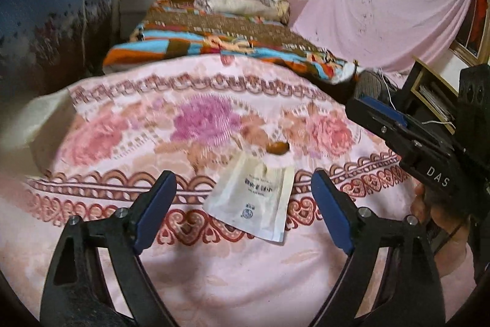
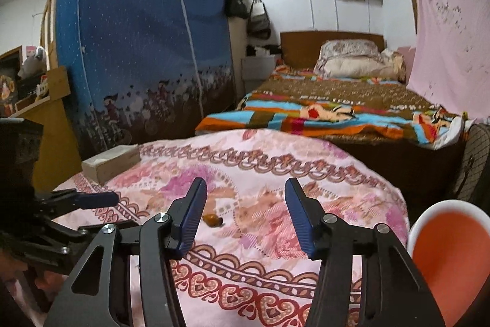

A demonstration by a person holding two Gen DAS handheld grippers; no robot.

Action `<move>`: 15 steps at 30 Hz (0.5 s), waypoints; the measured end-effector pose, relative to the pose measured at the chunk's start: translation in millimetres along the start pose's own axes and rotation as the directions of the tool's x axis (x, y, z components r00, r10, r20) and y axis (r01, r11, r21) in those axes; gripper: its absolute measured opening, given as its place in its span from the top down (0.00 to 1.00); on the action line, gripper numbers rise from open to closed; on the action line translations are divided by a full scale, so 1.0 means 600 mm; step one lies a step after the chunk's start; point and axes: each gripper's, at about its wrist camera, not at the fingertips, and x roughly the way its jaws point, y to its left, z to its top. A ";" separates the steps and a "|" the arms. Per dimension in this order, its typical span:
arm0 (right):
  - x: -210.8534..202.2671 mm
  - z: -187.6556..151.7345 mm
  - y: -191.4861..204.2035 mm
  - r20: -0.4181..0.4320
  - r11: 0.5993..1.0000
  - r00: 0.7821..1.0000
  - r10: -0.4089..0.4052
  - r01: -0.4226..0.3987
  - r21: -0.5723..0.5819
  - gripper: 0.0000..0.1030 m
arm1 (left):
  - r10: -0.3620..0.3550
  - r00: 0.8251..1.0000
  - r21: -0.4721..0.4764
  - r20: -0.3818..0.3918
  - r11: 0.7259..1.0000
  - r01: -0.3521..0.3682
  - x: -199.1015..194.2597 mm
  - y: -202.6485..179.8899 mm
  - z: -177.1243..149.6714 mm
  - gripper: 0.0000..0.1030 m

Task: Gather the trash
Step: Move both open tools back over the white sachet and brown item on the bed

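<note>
Here, item by item.

Left wrist view:
- Left gripper (image 1: 243,204): fingers spread wide, nothing between the pads, held above the pink floral cloth (image 1: 153,118) that covers the tabletop.
- Paper sachet (image 1: 252,198): flat, pale, printed, lying on the cloth ahead of the fingers, in the gap but untouched. Trash, uncollected.
- Brown scrap (image 1: 278,147): small, glossy, perhaps a sweet wrapper or peel; it sits just beyond the sachet's far edge. Too blurred to name surely. Uncollected.
- Right gripper: black body entering from the right edge, a hand (image 1: 441,222) under it; its fingertips do not show here.
- Background: bed with striped blanket (image 1: 214,39), pink hanging sheet (image 1: 382,11).

Right wrist view:
- Right gripper (image 2: 245,216): fingers part-open, empty, pads clear of everything.
- Brown scrap (image 2: 212,219): on the cloth, near the left-hand finger, just inside the gap, not touched.
- Sachet: hidden in this view.
- Left gripper (image 2: 98,199): one blue-tipped finger reaches in from the left, above the cloth.
- Pale box (image 2: 110,163): at the far left edge of the tabletop; whether it is trash cannot be told.
- Orange bin (image 2: 450,262): white-rimmed, at lower right beside the tabletop, likely the receptacle; nothing seen inside.

Progress, as judged: opening stage. Both pieces lie loose, neither gripper holds anything, and every pick and drop remains.
</note>
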 end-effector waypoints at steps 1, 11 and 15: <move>0.003 0.000 0.000 -0.013 1.000 1.000 0.002 -0.002 0.005 0.50 | -0.003 1.000 -0.001 -0.019 1.000 0.003 0.005 0.000 0.000 0.28; 0.034 -0.003 -0.022 -0.110 0.997 0.994 0.028 -0.019 0.081 0.52 | -0.013 0.992 0.015 -0.128 1.000 0.015 0.039 -0.003 -0.002 0.31; 0.039 -0.003 -0.022 -0.125 0.996 0.992 0.034 -0.023 0.085 0.52 | 0.017 0.988 0.043 -0.155 0.999 -0.011 0.049 -0.009 -0.003 0.32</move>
